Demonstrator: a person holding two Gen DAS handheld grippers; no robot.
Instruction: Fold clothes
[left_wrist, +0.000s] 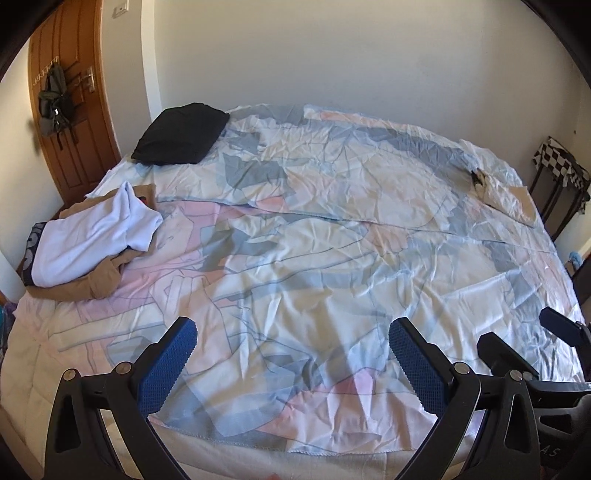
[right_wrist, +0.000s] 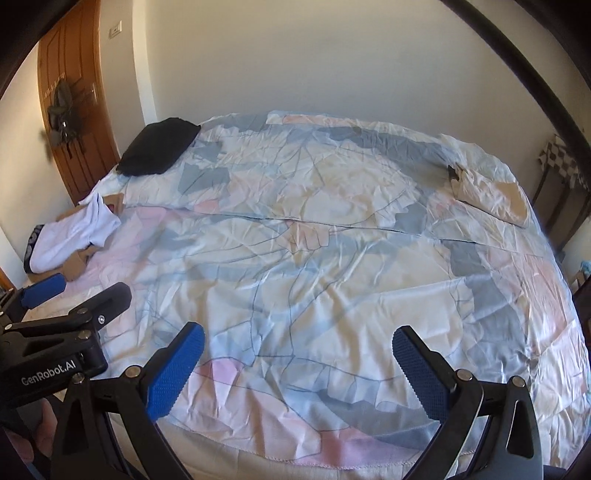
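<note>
You're holding both grippers, left gripper (left_wrist: 291, 354) and right gripper (right_wrist: 297, 363), spread wide and empty; the clothes pile (left_wrist: 92, 243) is lying far left, nearer your left

The bedsheet (left_wrist: 332, 229) is thin, crinkled matt cloth. At ten o'clock, soft white and tan clothes (left_wrist: 92, 243) — behind them a glossy wooden door (left_wrist: 70, 147). The left gripper (left_wrist: 291, 365) is matt black plastic — knurled blue pads (left_wrist: 166, 365), metal rivets.

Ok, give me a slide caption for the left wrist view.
Left gripper, jaws open, over a patterned bedspread; unfolded white and tan clothes wait at the bed's left edge, black pillow behind.
</note>
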